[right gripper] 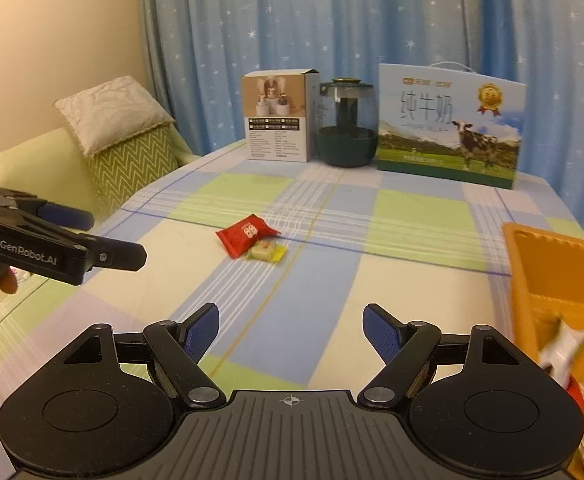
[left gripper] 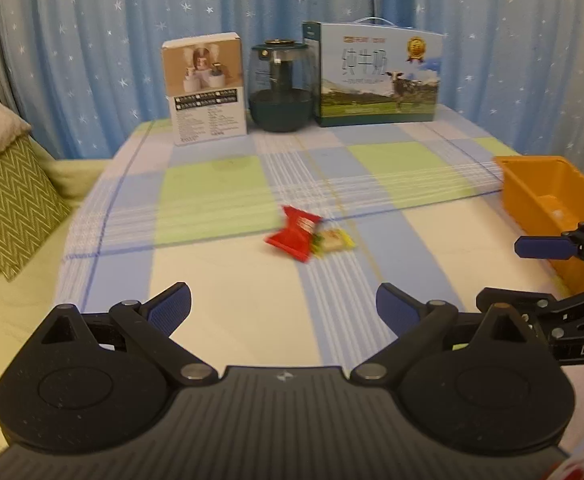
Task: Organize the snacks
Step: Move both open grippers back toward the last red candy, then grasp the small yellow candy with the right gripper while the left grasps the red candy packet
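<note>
A red snack packet [left gripper: 294, 232] [right gripper: 247, 235] lies mid-table with a small yellow-wrapped candy [left gripper: 334, 240] [right gripper: 267, 251] touching its right side. An orange plastic bin [left gripper: 552, 204] [right gripper: 552, 280] stands at the table's right edge; in the right wrist view it holds several wrapped snacks [right gripper: 564, 348]. My left gripper [left gripper: 283, 308] is open and empty, above the table short of the packets. My right gripper [right gripper: 292, 330] is open and empty, beside the bin's left wall. Each gripper shows in the other's view, the right one [left gripper: 564, 276] and the left one [right gripper: 91, 240].
At the table's far edge stand a white product box [left gripper: 205, 88] [right gripper: 277, 118], a dark green glass jar [left gripper: 281, 86] [right gripper: 346, 124] and a milk carton box [left gripper: 376, 76] [right gripper: 448, 124]. A sofa with cushions [left gripper: 7, 184] [right gripper: 127, 136] is left. Blue curtains hang behind.
</note>
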`<state>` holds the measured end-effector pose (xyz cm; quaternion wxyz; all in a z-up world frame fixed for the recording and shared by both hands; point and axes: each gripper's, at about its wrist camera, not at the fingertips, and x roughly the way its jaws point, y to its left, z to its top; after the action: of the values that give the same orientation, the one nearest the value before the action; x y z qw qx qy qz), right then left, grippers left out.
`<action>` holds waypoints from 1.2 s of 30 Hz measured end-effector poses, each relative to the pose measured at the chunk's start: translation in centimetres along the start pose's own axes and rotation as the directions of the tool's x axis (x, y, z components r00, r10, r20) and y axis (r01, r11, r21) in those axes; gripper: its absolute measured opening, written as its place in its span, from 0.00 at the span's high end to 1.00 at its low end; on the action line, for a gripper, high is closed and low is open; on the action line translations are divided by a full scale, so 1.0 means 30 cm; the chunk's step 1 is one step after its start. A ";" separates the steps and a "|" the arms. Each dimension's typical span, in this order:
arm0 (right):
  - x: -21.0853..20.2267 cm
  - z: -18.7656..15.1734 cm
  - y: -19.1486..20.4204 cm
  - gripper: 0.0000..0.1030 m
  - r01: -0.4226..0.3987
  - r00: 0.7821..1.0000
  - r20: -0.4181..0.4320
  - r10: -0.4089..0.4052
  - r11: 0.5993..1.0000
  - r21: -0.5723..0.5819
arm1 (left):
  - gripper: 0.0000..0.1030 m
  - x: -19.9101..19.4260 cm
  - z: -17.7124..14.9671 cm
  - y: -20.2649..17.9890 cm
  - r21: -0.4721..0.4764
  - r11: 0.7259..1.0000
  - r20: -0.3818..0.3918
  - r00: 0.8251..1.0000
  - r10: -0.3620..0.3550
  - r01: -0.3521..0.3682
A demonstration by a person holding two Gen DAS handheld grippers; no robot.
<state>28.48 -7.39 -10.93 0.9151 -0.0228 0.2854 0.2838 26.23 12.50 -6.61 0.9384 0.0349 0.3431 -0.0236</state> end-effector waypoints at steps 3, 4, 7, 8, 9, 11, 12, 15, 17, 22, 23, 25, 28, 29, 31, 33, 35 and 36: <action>0.068 0.031 -0.011 0.24 -0.015 1.000 -0.014 0.015 1.000 -0.018 | 0.05 0.041 0.036 0.023 -0.013 1.000 0.011 1.000 -0.022 0.022; 0.091 0.042 -0.012 0.24 -0.021 1.000 -0.020 0.020 0.999 -0.027 | 0.05 0.059 0.047 0.028 -0.010 1.000 0.012 1.000 -0.026 0.026; 0.160 0.066 -0.014 0.24 -0.039 0.998 -0.043 0.036 0.997 -0.063 | 0.06 0.111 0.071 0.037 0.016 1.000 0.019 1.000 -0.022 0.021; 0.184 0.073 -0.014 0.25 -0.047 0.998 -0.051 0.044 0.996 -0.074 | 0.07 0.129 0.078 0.043 0.019 1.000 0.017 1.000 -0.012 0.012; 0.207 0.078 -0.016 0.27 -0.058 0.997 -0.058 0.053 0.995 -0.081 | 0.07 0.144 0.083 0.047 0.018 1.000 0.015 1.000 -0.002 0.002; 0.256 0.087 -0.022 0.34 -0.081 0.994 -0.074 0.074 0.993 -0.085 | 0.09 0.184 0.093 0.056 0.014 1.000 -0.008 1.000 0.010 -0.010; 0.281 0.091 -0.024 0.36 -0.085 0.993 -0.086 0.078 0.993 -0.084 | 0.12 0.200 0.096 0.061 0.017 1.000 -0.016 1.000 0.004 -0.004; 0.341 0.101 -0.029 0.45 -0.092 0.991 -0.103 0.082 0.990 -0.103 | 0.15 0.237 0.098 0.075 0.035 0.999 -0.034 0.999 0.010 -0.009; 0.373 0.109 -0.025 0.47 -0.100 0.990 -0.107 0.087 0.986 -0.131 | 0.18 0.250 0.094 0.082 0.054 0.998 -0.041 0.999 0.023 -0.021; 0.444 0.135 -0.001 0.48 -0.120 0.990 -0.103 0.099 0.969 -0.218 | 0.19 0.266 0.092 0.109 0.040 0.999 -0.046 0.998 0.036 -0.034; 0.458 0.140 0.004 0.48 -0.126 0.989 -0.104 0.104 0.964 -0.236 | 0.18 0.267 0.094 0.112 0.035 0.999 -0.044 0.998 0.036 -0.034; 0.487 0.144 0.015 0.48 -0.139 0.987 -0.118 0.110 0.952 -0.271 | 0.19 0.268 0.096 0.119 0.026 0.999 -0.043 0.998 0.037 -0.036; 0.529 0.142 0.035 0.54 -0.141 0.985 -0.145 0.097 0.931 -0.337 | 0.19 0.266 0.097 0.123 0.024 0.999 -0.042 0.998 0.039 -0.038; 0.542 0.139 0.039 0.55 -0.143 0.984 -0.152 0.094 0.926 -0.350 | 0.19 0.266 0.097 0.126 0.022 0.999 -0.041 0.998 0.039 -0.039; 0.554 0.140 0.038 0.56 -0.149 0.984 -0.149 0.102 0.924 -0.353 | 0.19 0.263 0.098 0.131 0.011 0.999 -0.038 0.999 0.039 -0.038; 0.566 0.146 0.031 0.56 -0.156 0.983 -0.151 0.110 0.927 -0.341 | 0.19 0.263 0.099 0.135 -0.002 0.999 -0.037 0.999 0.033 -0.033; 0.577 0.152 0.024 0.57 -0.167 0.980 -0.155 0.122 0.932 -0.322 | 0.19 0.263 0.100 0.136 -0.008 1.000 -0.036 0.999 0.028 -0.028; 0.578 0.154 0.021 0.58 -0.174 0.979 -0.157 0.130 0.933 -0.315 | 0.19 0.264 0.100 0.136 -0.007 1.000 -0.037 0.999 0.024 -0.025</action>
<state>42.22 2.87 -16.28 0.8527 -0.1709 0.2960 0.3952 34.48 16.16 -9.24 0.9322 0.0361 0.3599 -0.0102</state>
